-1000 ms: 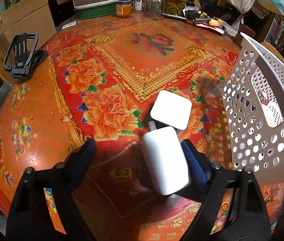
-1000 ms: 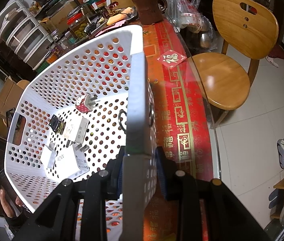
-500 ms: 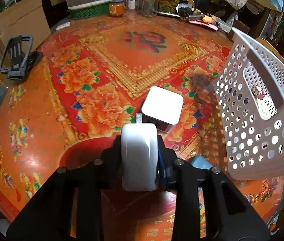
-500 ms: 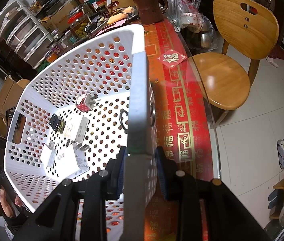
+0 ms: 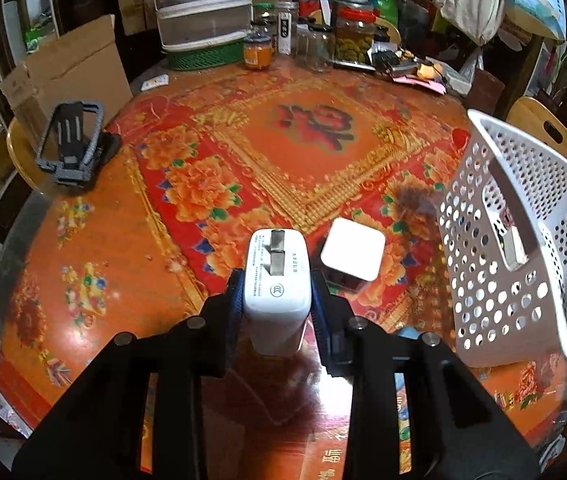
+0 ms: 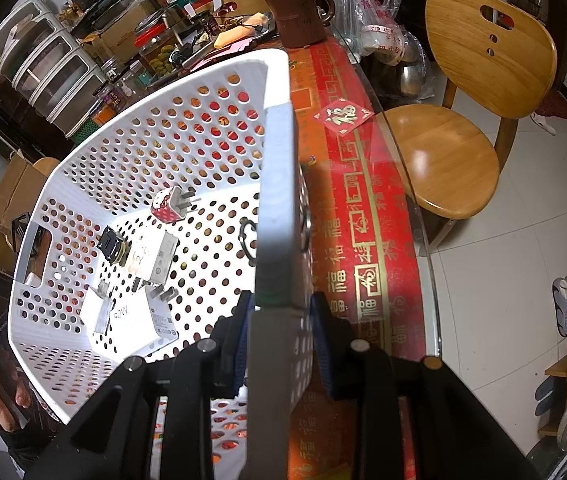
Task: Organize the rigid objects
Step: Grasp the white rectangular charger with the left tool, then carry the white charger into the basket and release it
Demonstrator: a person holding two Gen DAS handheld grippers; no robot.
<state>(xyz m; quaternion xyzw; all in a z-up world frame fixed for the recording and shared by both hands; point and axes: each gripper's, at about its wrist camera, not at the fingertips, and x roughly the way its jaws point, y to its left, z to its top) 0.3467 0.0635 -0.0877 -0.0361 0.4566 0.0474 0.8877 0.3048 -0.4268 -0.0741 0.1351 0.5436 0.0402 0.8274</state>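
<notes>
Left gripper [image 5: 277, 304] was clamped on a white charger [image 5: 276, 280], lifted off the table [image 5: 115, 264], its folded prongs facing the camera at 12 o'clock. At 2 o'clock from it, a white cube adapter [image 5: 352, 249] sat on the red floral cloth, near but apart from the charger. Further out at 3 o'clock, the white perforated basket [image 5: 495, 300] was tilted up on one edge. A black phone stand [image 5: 71, 148] sat at 10 o'clock near the table edge; jars [image 5: 353, 38] lined the far side at 12 o'clock.

Right gripper [image 6: 279, 340] was closed on the basket's rim [image 6: 279, 208], the wall running edge-on toward 12 o'clock. Inside the basket at 10 o'clock lay a red-and-white plug [image 6: 169, 206], a black adapter [image 6: 111, 244] and several white chargers [image 6: 139, 320]. A wooden chair [image 6: 463, 128] stood at 2 o'clock beside the table.
</notes>
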